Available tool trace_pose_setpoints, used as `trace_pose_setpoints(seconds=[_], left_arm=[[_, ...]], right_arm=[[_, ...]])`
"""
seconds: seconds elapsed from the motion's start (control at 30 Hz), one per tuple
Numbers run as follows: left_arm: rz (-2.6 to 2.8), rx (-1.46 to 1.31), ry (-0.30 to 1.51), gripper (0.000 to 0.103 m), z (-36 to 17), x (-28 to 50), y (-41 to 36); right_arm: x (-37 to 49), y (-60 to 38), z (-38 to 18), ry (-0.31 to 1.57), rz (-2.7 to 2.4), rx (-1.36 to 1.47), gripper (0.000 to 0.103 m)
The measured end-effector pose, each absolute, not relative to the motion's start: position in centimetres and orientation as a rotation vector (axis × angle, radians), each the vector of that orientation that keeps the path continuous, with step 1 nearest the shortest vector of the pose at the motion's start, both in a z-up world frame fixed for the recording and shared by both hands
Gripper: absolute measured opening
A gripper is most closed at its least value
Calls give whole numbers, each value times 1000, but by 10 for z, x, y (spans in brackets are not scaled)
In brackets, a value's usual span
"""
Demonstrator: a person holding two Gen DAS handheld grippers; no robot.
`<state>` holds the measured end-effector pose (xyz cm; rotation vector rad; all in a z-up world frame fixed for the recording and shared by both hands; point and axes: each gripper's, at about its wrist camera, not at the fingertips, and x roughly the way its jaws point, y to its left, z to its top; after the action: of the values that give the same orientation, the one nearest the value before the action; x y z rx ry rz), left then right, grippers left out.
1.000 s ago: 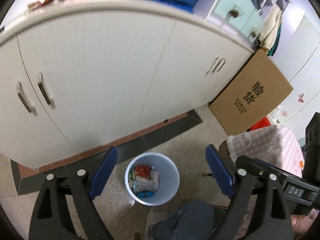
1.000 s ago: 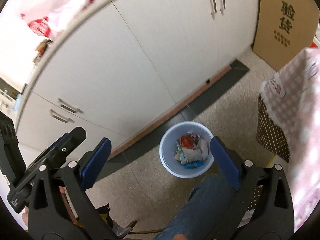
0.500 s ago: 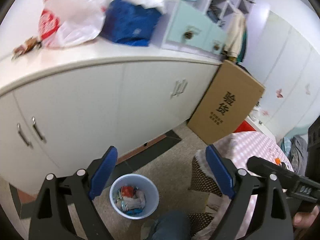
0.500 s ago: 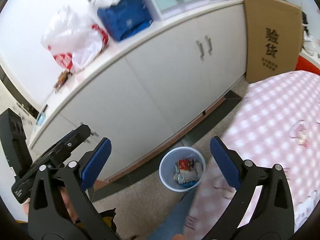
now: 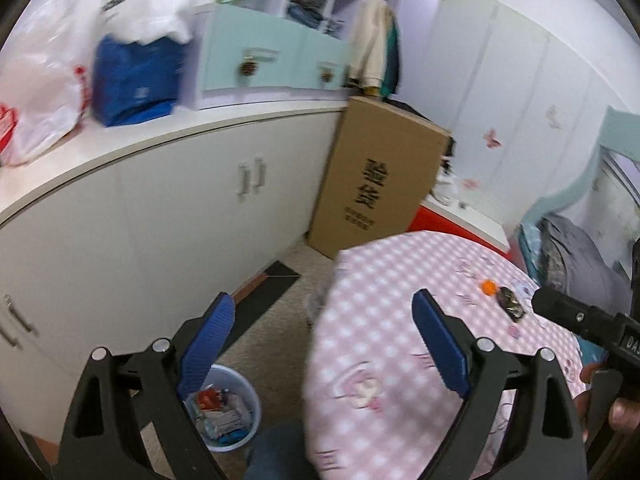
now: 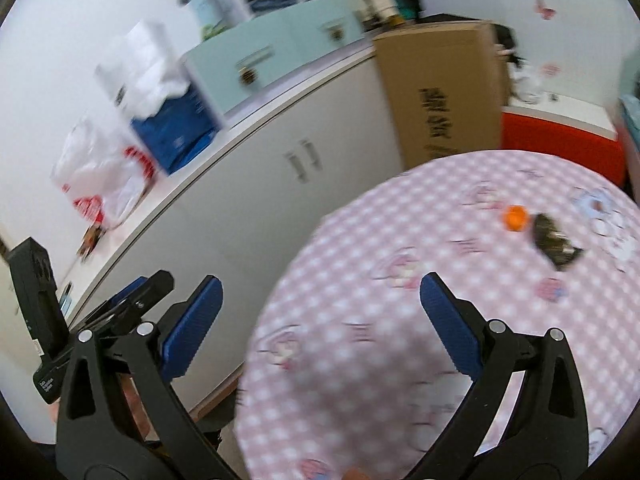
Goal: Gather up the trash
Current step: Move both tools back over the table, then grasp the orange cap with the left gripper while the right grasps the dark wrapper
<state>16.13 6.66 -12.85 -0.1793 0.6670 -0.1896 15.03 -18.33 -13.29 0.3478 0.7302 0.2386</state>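
A round table with a pink checked cloth [image 5: 384, 344] [image 6: 400, 320] fills the lower right of both views. On it lie a small orange piece [image 5: 488, 287] [image 6: 515, 217] and a dark crumpled wrapper [image 5: 510, 303] [image 6: 554, 240], side by side. A pale blue bin [image 5: 246, 394] with wrappers inside stands on the floor at the lower left of the left wrist view. My left gripper [image 5: 322, 320] is open and empty, above the table's left edge. My right gripper [image 6: 320, 300] is open and empty over the cloth, well short of the wrapper.
White cabinets [image 5: 160, 220] with a counter run along the left, holding a blue bag [image 5: 132, 80] and white plastic bags [image 5: 36, 112]. A tall cardboard box [image 5: 380, 184] leans at the cabinet's end. A red low unit [image 6: 560, 136] stands behind the table. A hand [image 5: 616, 408] holds the other gripper at the right.
Both grippers rose and swung right, away from the bin on the floor. The table with the orange piece and dark wrapper came into view. The jaws stayed open.
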Motion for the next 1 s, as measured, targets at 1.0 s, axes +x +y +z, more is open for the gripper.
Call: trace_pose_setpoints(seconds=[1.0], left_arm=[[-479, 137, 799, 89, -190, 268, -174]], right_arm=[[227, -325, -243, 901, -57, 74, 66]])
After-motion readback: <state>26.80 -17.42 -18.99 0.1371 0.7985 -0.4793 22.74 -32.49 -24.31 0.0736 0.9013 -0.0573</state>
